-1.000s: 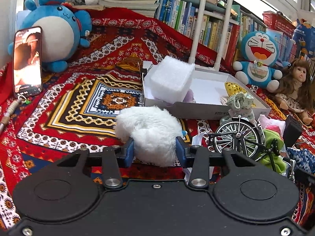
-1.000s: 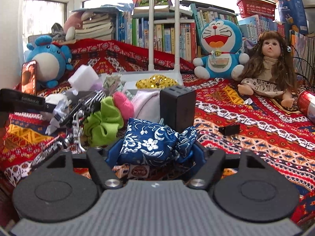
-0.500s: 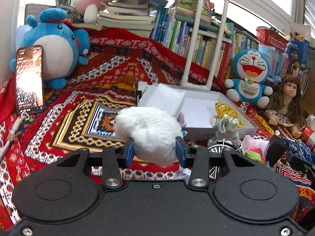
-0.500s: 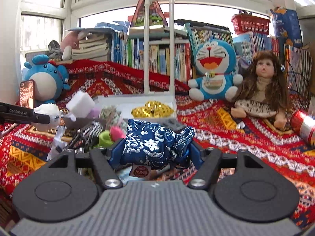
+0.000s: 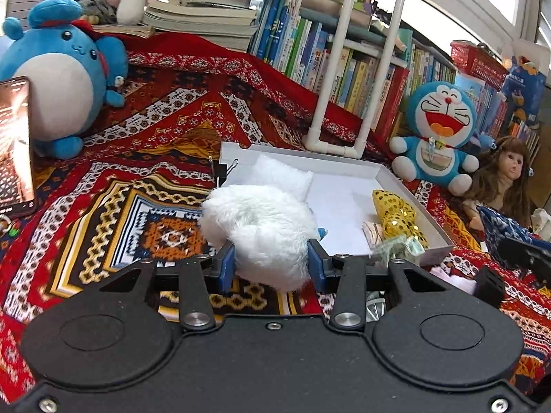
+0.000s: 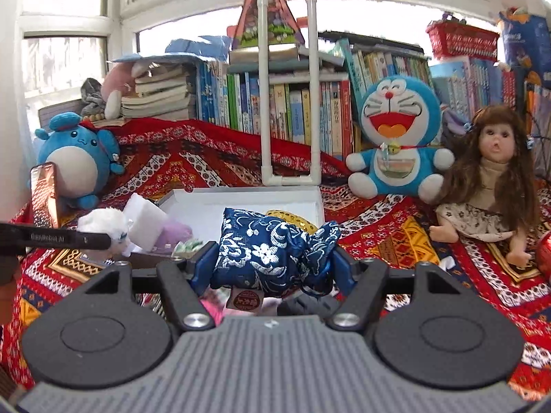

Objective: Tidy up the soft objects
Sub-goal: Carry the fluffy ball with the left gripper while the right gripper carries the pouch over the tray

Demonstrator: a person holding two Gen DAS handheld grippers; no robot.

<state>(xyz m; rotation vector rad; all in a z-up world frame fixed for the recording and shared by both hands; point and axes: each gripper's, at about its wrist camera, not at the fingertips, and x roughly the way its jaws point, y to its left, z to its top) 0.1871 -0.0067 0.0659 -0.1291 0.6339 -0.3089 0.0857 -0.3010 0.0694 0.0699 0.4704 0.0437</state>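
Observation:
My left gripper [image 5: 272, 265] is shut on a fluffy white plush [image 5: 261, 227] and holds it above the near left corner of the white box [image 5: 413, 186]. The plush also shows in the right wrist view [image 6: 105, 222]. My right gripper [image 6: 272, 268] is shut on a blue floral pouch [image 6: 265, 251], held in the air in front of the white box [image 6: 241, 199]. In the box lie a white sponge block [image 5: 282, 175], a gold sequin piece [image 5: 392, 213] and a small patterned cloth [image 5: 399, 246].
A blue round plush [image 5: 55, 86] and a phone [image 5: 13, 144] stand at the left. A Doraemon plush [image 5: 434, 134] and a doll [image 5: 499, 179] sit at the right. A white pipe frame [image 5: 358, 69] and a bookshelf [image 5: 310, 44] stand behind the box. A red patterned cloth [image 5: 137, 158] covers the surface.
Both grippers have risen and moved toward the white box, each carrying its object. The toy bicycle and green cloth have dropped out of sight below.

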